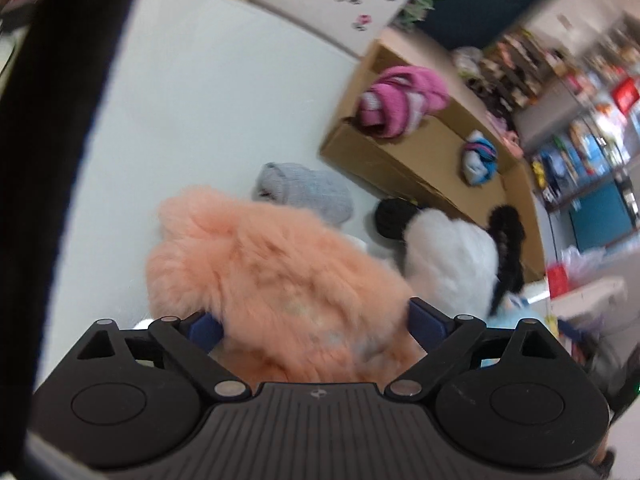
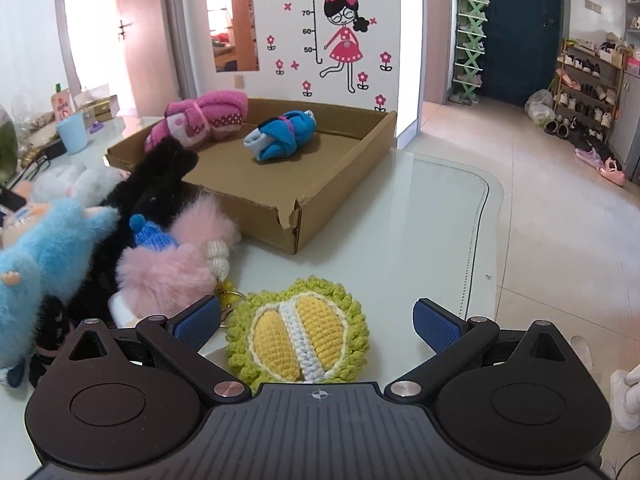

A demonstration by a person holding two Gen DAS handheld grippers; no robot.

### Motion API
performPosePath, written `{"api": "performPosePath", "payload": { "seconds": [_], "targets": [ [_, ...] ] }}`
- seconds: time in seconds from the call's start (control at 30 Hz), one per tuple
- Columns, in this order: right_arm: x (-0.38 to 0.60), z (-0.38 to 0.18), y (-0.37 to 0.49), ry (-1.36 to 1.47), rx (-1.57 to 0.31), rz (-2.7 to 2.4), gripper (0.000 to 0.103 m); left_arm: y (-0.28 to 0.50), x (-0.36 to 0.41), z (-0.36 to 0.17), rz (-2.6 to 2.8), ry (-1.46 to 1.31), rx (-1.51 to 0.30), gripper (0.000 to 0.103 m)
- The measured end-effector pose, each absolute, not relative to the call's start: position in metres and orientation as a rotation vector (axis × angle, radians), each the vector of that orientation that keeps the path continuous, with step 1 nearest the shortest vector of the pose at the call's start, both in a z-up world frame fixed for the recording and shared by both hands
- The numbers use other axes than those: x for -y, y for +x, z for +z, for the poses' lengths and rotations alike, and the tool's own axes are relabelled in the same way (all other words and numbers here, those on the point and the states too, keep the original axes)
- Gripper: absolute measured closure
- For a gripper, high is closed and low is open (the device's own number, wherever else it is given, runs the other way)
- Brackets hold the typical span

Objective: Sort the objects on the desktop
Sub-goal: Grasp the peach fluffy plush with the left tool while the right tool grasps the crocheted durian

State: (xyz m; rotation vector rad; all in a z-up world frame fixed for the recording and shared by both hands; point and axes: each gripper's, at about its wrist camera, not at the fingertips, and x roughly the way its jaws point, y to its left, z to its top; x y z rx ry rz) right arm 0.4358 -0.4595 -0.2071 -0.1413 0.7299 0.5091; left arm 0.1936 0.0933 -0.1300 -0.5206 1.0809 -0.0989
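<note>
Left gripper (image 1: 314,326) fingers wide, peach fur (image 1: 260,272) between them, contact unclear. Right gripper (image 2: 316,326) fingers wide around durian (image 2: 298,340) on desk (image 2: 400,248), not touching.

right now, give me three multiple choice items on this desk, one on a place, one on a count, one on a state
1. Where does the crochet durian lie?
A. in the cardboard tray
B. on the table between the right gripper's fingers
C. on the floor

2. How many rolled bundles lie in the cardboard tray?
A. none
B. two
C. five

3. How does the right gripper stand?
A. open
B. shut on the blue cup
C. shut on a black plush

Key: 1 B, it rests on the white tabletop between the blue pads. 2 B, a pink bundle and a blue bundle. 3 A, both pads stand clear of the durian.
</note>
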Motion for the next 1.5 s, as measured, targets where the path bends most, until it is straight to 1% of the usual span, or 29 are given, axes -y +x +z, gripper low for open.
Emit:
{"api": "performPosePath", "payload": {
  "seconds": [0.1, 0.2, 0.23, 0.27, 0.3, 0.33, 0.37, 0.43, 0.53, 0.63, 0.83, 1.07, 1.3, 1.5],
  "targets": [
    [0.456, -0.212, 0.437, -0.147, -0.743, 0.517, 0.000, 0.201, -0.099, -0.141, -0.056, -0.610, -1.128, 0.013],
    [0.455, -0.214, 0.438, -0.146, -0.749, 0.514, 0.001, 0.204, -0.098, -0.144, -0.024, -0.629, -1.140, 0.019],
    [0.455, -0.215, 0.438, -0.148, -0.756, 0.502, 0.003, 0.204, -0.094, -0.142, -0.011, -0.600, -1.141, 0.024],
    [0.455, -0.217, 0.440, -0.149, -0.763, 0.489, 0.004, 0.204, -0.092, -0.141, -0.002, -0.581, -1.140, 0.033],
    [0.455, -0.218, 0.440, -0.145, -0.770, 0.480, 0.007, 0.203, -0.090, -0.140, 0.000, -0.574, -1.141, 0.035],
    [0.456, -0.219, 0.441, -0.135, -0.781, 0.477, 0.014, 0.200, -0.090, -0.139, 0.002, -0.576, -1.142, 0.038],
    [0.456, -0.219, 0.440, -0.135, -0.775, 0.468, 0.017, 0.200, -0.090, -0.139, 0.007, -0.580, -1.142, 0.041],
    [0.457, -0.216, 0.440, -0.124, -0.777, 0.458, 0.029, 0.193, -0.095, -0.140, 0.009, -0.618, -1.137, 0.046],
    [0.459, -0.216, 0.439, -0.110, -0.784, 0.461, 0.030, 0.185, -0.107, -0.140, -0.009, -0.686, -1.116, 0.050],
    [0.460, -0.216, 0.436, -0.102, -0.782, 0.461, 0.030, 0.172, -0.119, -0.135, -0.013, -0.704, -1.090, 0.051],
    [0.463, -0.201, 0.428, -0.071, -0.746, 0.459, 0.030, 0.149, -0.119, -0.107, 0.020, -0.538, -1.047, 0.055],
    [0.459, -0.176, 0.423, -0.058, -0.714, 0.478, 0.030, 0.138, -0.099, -0.074, 0.036, -0.324, -0.980, 0.056],
    [0.446, -0.162, 0.421, -0.076, -0.699, 0.491, 0.030, 0.144, -0.094, -0.064, 0.015, -0.323, -0.953, 0.056],
    [0.439, -0.129, 0.423, -0.076, -0.659, 0.501, 0.030, 0.154, -0.088, -0.034, -0.003, -0.289, -0.904, 0.057]
  ]
}}
